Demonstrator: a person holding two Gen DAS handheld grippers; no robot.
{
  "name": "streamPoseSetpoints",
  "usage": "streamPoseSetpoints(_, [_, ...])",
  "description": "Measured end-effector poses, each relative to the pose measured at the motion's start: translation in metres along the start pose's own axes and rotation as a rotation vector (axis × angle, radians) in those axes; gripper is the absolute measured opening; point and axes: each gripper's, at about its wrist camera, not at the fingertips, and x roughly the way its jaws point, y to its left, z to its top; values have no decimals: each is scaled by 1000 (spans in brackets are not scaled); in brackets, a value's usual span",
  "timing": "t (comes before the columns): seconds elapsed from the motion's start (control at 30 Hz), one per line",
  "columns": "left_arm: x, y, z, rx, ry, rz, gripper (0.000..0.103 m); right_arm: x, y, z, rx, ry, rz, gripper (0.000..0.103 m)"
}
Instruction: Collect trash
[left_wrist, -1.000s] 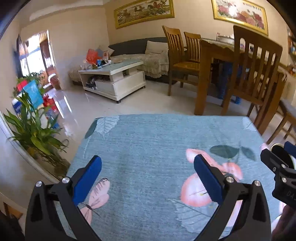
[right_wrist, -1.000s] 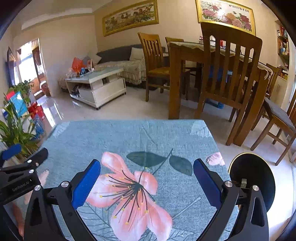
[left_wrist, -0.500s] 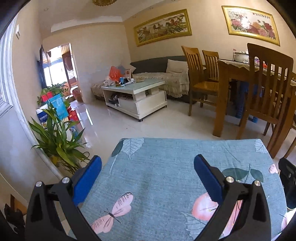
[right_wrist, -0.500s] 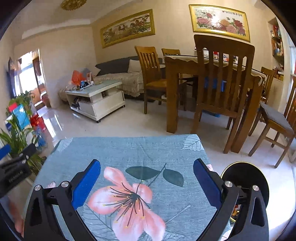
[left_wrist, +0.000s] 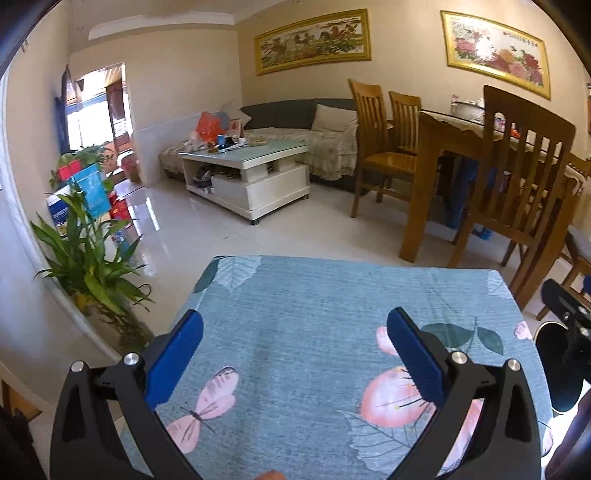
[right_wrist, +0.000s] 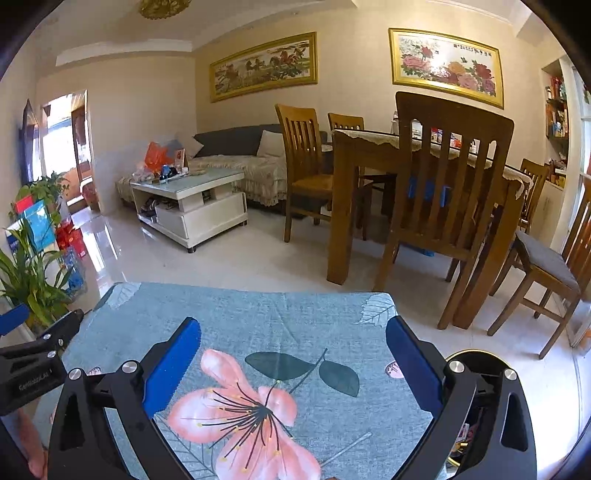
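Hovering over the floral tablecloth (left_wrist: 314, 321), left claw (left_wrist: 293, 350) and right claw (right_wrist: 293, 350) (both empty) gape wide.

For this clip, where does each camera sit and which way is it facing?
Left wrist: on the left tongs, looking forward over the floral tablecloth into the living room; the right tongs' edge shows.
Right wrist: on the right tongs, same heading, nearer the dining table; the left tongs show.
Shared: tablecloth, coffee table, both open tongs.
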Motion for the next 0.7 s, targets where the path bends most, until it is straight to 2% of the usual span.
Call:
streamPoseSetpoints(0.2, [0, -7, -2, 21, -6, -53, 100, 4, -8, -12, 33, 28, -15, 100])
streamPoseSetpoints(0.33, [0, -10, -3, 31, -8, -40, 100, 1, -11, -14, 57, 21, 13, 100])
streamPoseSetpoints(0.7, [-7, -10, -2, 36, -20, -45, 100, -8, -11, -15, 61, 7, 21, 100])
